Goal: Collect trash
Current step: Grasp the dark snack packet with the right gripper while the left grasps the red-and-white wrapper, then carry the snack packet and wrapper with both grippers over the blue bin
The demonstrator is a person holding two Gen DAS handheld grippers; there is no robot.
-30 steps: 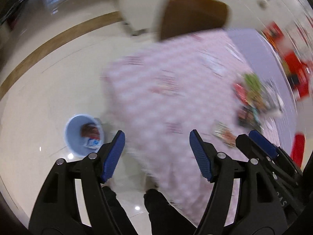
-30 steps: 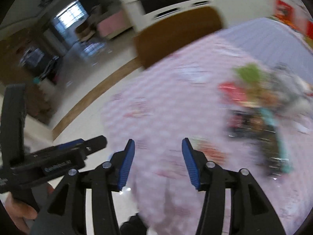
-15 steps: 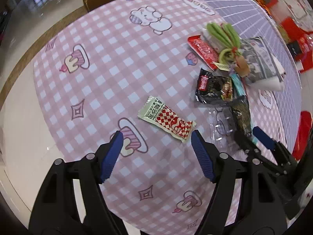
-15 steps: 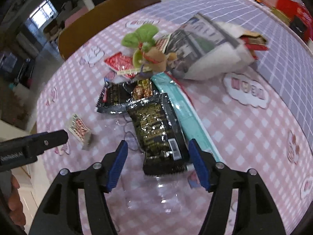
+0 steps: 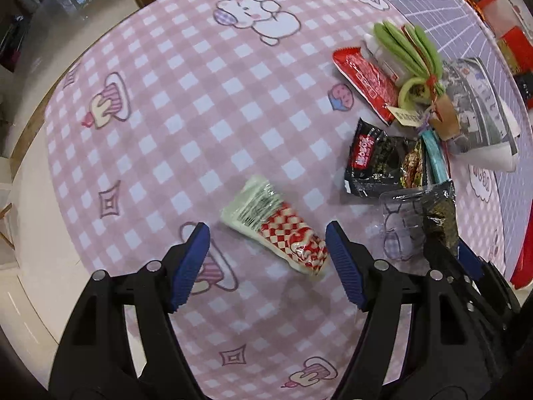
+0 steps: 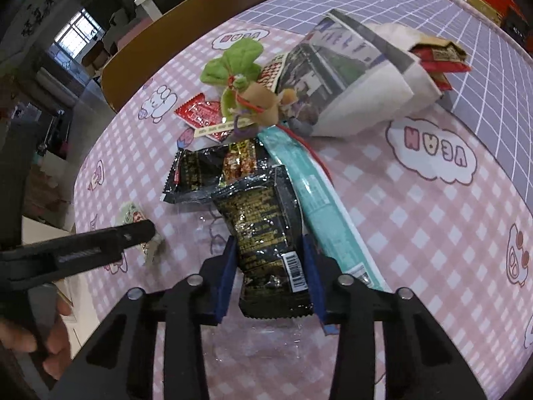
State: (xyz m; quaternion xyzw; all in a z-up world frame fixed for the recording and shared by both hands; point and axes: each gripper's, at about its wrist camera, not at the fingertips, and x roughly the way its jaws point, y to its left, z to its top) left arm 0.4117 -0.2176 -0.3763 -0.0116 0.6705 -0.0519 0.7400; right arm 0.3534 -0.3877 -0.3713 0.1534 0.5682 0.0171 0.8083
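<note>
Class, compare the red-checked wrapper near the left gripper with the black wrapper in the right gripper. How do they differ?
The red-checked wrapper is pale green with red-and-white checks; the black wrapper is glossy black with gold print. The first lies alone between the left gripper's wide-open jaws, untouched; the second is flanked by the right gripper's closing jaws and partly overlaps other trash. Both lie on the checked tablecloth.

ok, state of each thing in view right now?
left gripper: open, fingers astride the checkered wrapper, not touching
checkered wrapper: flat on the tablecloth
right gripper: closing, pads at the black packet's sides
black packet: lying across a clear tray
newspaper bundle: on its side, end open
</note>
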